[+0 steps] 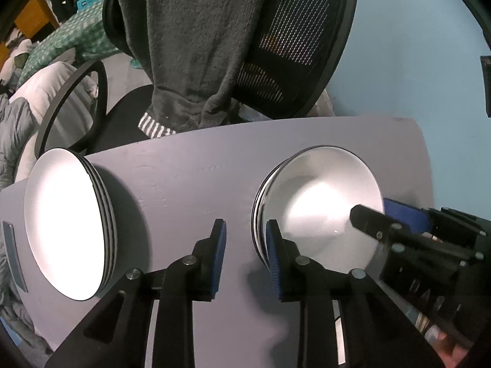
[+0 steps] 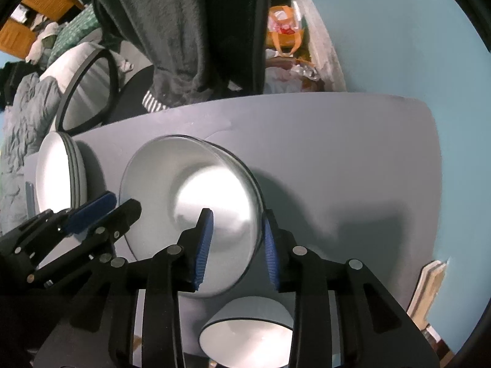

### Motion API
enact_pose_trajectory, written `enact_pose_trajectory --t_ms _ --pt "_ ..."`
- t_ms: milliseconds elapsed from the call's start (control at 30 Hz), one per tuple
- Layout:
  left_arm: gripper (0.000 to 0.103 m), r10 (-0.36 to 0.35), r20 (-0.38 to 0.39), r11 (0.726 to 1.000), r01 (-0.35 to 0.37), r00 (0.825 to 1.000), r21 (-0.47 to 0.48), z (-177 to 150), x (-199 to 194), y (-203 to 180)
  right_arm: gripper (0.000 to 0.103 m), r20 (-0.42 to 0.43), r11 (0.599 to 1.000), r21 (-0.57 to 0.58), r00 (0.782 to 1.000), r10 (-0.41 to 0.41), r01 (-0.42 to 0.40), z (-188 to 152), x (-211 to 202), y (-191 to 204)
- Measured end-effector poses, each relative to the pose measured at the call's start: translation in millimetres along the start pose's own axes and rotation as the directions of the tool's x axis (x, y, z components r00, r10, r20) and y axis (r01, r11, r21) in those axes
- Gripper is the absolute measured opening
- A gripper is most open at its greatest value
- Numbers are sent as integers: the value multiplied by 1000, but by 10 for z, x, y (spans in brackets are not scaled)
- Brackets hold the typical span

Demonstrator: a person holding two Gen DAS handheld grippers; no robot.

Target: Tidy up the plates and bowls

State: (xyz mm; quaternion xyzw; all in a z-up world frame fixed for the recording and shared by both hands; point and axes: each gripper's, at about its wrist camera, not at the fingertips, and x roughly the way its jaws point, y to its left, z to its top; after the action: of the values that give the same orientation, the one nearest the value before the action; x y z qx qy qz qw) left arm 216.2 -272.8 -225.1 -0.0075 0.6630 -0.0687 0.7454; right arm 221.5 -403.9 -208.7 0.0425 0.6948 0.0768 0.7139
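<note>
Stack of bowls [image 1: 319,202] on the grey tabletop [image 1: 190,181], right of the plate stack [image 1: 64,224]. Left gripper [image 1: 245,245] and right gripper [image 2: 236,239]: jaws slightly parted astride opposite bowl rims, gripping nothing.

White plates [image 1: 64,224], bowls [image 1: 319,211], stacked apart

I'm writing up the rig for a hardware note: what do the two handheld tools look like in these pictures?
Both match. The left tool and right tool each have two black fingers built from angular, linked black bars joined by round silver pivot pins. The inner face of each finger carries a blue ribbed pad. No cables, sleeves or printed markings can be made out.
</note>
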Motion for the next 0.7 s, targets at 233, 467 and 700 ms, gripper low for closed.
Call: enact_pose_trajectory --t_ms 233,467,700 --pt "30 -1 39 1000 1 999 22 -73 -203 13 34 42 999 40 999 -15 14 -29 -179 -80" --pt "45 2 126 994 -15 992 108 -235 -493 -62 43 112 997 53 992 -55 49 -216 -424 -112" --pt "48 -23 150 986 -2 988 166 -413 -630 -94 50 158 993 46 981 -114 107 -461 -599 -125"
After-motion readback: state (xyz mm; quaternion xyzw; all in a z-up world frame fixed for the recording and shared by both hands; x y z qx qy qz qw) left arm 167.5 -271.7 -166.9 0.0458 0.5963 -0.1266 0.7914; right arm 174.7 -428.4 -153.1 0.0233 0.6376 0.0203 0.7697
